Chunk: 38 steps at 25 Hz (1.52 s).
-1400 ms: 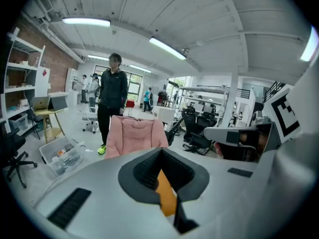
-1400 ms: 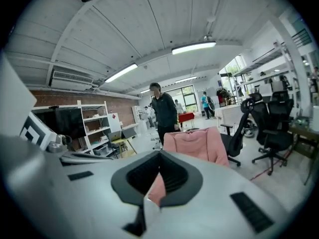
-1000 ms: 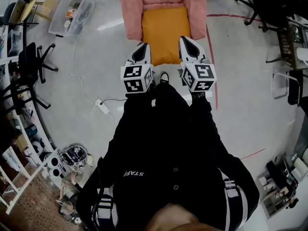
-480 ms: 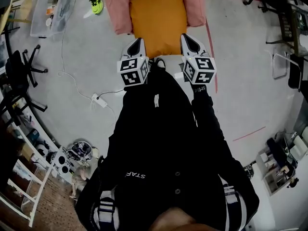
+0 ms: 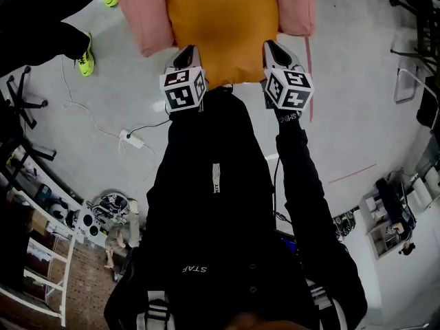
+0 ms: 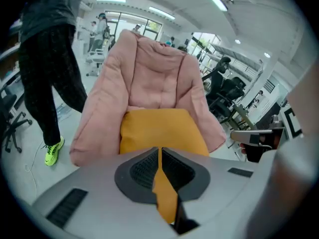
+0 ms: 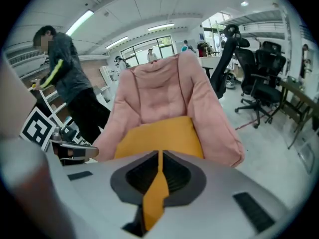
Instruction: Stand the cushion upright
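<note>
An orange cushion [image 5: 221, 26] lies flat on the seat of a pink padded chair [image 5: 137, 16]. My left gripper [image 5: 186, 51] hangs over the cushion's near left corner and my right gripper [image 5: 273, 46] over its near right corner. Both are shut and hold nothing. In the left gripper view the shut gripper [image 6: 159, 151] points at the cushion [image 6: 159, 128], which shows in the slit between the jaws, with the chair back [image 6: 157, 73] rising behind. The right gripper view shows the same: the shut gripper [image 7: 160, 156], the cushion [image 7: 157, 133] and the chair [image 7: 164, 88].
A person in dark clothes with neon-yellow shoes [image 5: 86, 60] stands left of the chair. A power strip with its cable [image 5: 130, 139] lies on the floor at the left. A red tape line [image 5: 307, 81] runs right of the chair. Office chairs [image 7: 259, 78] stand at the far right.
Both grippers have dropped and moved forward to the cushion's front corners. The chair and cushion now look larger and closer. The person with yellow shoes has come into view at the left.
</note>
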### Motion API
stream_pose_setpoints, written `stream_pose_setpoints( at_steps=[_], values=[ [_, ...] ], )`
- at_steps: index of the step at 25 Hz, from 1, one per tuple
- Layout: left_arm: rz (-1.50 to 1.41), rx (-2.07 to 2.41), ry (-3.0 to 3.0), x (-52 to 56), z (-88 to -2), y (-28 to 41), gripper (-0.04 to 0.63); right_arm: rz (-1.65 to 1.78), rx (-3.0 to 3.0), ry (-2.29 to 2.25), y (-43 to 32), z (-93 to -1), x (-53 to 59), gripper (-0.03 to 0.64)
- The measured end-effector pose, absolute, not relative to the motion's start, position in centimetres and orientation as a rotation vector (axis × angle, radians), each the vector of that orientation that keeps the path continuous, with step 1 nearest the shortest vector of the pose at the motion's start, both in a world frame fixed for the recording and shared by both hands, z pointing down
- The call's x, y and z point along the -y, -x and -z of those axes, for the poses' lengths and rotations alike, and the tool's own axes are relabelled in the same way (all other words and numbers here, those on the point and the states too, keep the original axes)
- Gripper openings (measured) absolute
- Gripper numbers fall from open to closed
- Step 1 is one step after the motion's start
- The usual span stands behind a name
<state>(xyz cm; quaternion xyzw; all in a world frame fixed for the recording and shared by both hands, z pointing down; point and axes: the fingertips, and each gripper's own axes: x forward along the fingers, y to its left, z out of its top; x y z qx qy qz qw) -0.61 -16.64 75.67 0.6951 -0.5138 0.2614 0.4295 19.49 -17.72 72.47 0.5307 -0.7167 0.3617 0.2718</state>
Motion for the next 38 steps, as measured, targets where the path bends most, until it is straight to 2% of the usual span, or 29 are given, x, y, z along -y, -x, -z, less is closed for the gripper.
stream_pose_setpoints(
  at_steps=[1, 3, 5, 7, 9, 11, 14, 15, 22, 24, 29, 38],
  values=[
    [-0.663, 1.276, -1.73, 17.0, -77.2, 0.6, 0.004, -0.985, 1.916, -1.422, -19.7, -74.1, 18.2, 0.019],
    [-0.675, 1.261, -1.723, 17.4, -79.8, 0.8, 0.024, -1.006, 1.892, -1.403, -19.7, -77.1, 18.8, 0.108],
    [-0.683, 1.243, -1.71, 17.5, -81.9, 0.8, 0.158, -1.027, 1.867, -1.384, -19.9, -79.6, 19.3, 0.151],
    [-0.7, 1.239, -1.693, 17.6, -83.9, 1.0, 0.219, -1.048, 1.832, -1.372, -20.2, -82.0, 19.7, 0.214],
    [-0.725, 1.236, -1.674, 17.7, -85.8, 1.1, 0.304, -1.076, 1.788, -1.344, -20.5, -84.5, 19.9, 0.32],
    [-0.744, 1.234, -1.658, 17.7, -87.5, 0.9, 0.308, -1.09, 1.745, -1.305, -20.6, -87.0, 19.9, 0.345],
    [-0.744, 1.226, -1.658, 17.9, -89.2, 0.5, 0.306, -1.076, 1.712, -1.274, -20.2, -89.5, 20.2, 0.342],
    [-0.742, 1.217, -1.66, 18.0, -89.7, 0.4, 0.287, -1.071, 1.708, -1.265, -20.0, -89.9, 20.3, 0.326],
    [-0.719, 1.222, -1.646, 18.9, -88.5, -0.9, 0.084, -1.053, 1.684, -1.269, -19.6, -88.9, 21.0, 0.068],
    [-0.702, 1.252, -1.639, 19.0, -86.5, -0.7, 0.04, -1.06, 1.7, -1.297, -19.3, -86.9, 21.0, 0.028],
    [-0.652, 1.255, -1.649, 19.2, -80.4, -0.3, 0.012, -1.065, 1.731, -1.358, -19.5, -79.7, 20.6, 0.023],
    [-0.535, 1.337, -1.753, 22.6, -68.2, 0.1, 0.009, -0.961, 1.82, -1.472, -19.3, -67.5, 23.9, 0.023]
  ],
)
